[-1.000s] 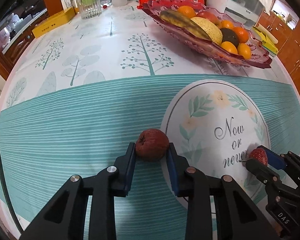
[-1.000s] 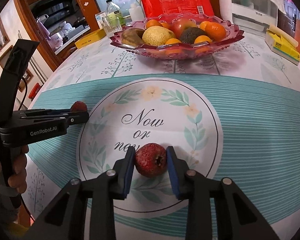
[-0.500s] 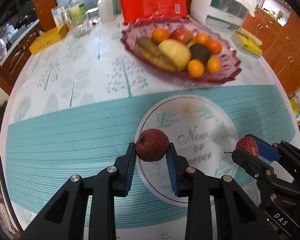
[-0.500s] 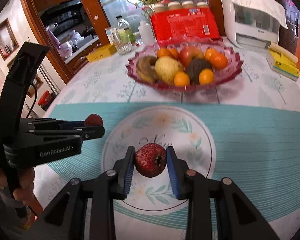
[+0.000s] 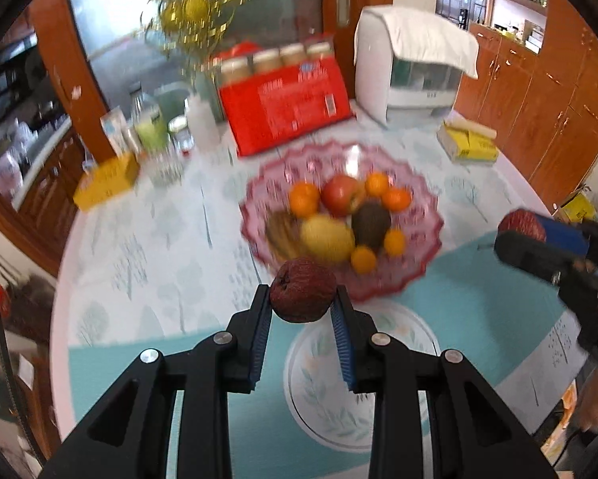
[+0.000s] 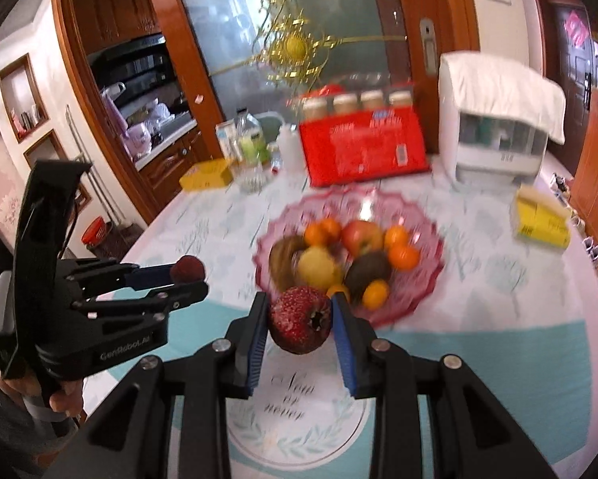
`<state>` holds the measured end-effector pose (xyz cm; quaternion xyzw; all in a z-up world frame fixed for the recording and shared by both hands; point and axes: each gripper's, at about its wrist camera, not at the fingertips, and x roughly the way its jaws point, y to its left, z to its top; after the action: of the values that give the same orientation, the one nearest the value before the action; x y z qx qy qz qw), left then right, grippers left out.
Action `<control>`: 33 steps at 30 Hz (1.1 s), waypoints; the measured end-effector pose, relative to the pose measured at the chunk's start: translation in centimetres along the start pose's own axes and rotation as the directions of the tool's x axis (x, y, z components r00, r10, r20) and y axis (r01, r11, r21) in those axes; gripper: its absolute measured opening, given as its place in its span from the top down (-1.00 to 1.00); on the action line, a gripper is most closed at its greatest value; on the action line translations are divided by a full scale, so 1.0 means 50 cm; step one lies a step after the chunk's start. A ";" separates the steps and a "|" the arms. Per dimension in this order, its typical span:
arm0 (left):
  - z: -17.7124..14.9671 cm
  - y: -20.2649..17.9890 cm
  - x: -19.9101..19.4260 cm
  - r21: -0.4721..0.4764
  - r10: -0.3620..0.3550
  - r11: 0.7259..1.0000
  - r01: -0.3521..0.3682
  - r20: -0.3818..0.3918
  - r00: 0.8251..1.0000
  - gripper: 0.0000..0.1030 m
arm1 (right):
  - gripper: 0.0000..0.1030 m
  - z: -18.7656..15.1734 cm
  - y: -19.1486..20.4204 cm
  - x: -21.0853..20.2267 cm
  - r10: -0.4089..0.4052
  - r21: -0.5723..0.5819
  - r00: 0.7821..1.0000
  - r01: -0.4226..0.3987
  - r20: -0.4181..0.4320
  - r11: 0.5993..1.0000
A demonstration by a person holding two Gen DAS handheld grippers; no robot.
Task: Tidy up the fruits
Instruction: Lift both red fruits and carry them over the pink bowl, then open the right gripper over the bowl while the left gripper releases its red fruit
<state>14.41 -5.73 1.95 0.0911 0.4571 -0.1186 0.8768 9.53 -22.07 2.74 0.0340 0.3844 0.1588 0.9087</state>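
A wrinkled dark-red fruit [image 5: 302,296] is clamped between the left gripper [image 5: 302,311] pads, held in the air above the near scalloped rim of the pink glass fruit bowl [image 5: 426,215]. The right gripper [image 6: 300,321] pinches a speckled red fruit [image 6: 300,325] the same way, over the teal tablecloth [image 6: 498,355] before the bowl; open cloth lies to either side

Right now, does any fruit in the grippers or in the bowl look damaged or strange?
Yes. The fruit in the left gripper is a wrinkled dark red fruit, dull and shrivelled as if dried out. The speckled red fruit in the right gripper looks plump. The pink bowl is too blurred to judge.
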 end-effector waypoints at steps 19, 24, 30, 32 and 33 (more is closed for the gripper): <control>0.204 0.033 0.155 0.039 0.033 0.999 -0.033 0.002 0.999 0.44 | 0.38 0.225 -0.135 0.122 -0.101 0.147 0.995 0.100 -0.003 0.984; 0.193 0.044 0.266 0.026 0.031 0.999 -0.030 -0.063 0.998 0.44 | 0.38 0.191 -0.180 0.222 -0.129 0.194 0.987 0.145 -0.091 0.970; 0.178 0.045 0.353 0.031 0.026 0.999 -0.022 -0.131 0.991 0.44 | 0.38 0.137 -0.214 0.329 -0.156 0.214 0.967 0.198 -0.200 0.957; 0.176 0.044 0.371 0.031 0.020 0.999 -0.016 -0.146 0.989 0.44 | 0.38 0.128 -0.219 0.346 -0.157 0.217 0.964 0.204 -0.216 0.955; 0.177 0.044 0.377 0.031 0.019 0.999 -0.014 -0.150 0.989 0.44 | 0.38 0.125 -0.221 0.354 -0.161 0.218 0.962 0.210 -0.222 0.953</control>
<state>32.38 -8.36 -8.47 0.1164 0.5192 -0.1110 0.8394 28.43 -26.60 -7.08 0.0907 0.4925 0.0276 0.8651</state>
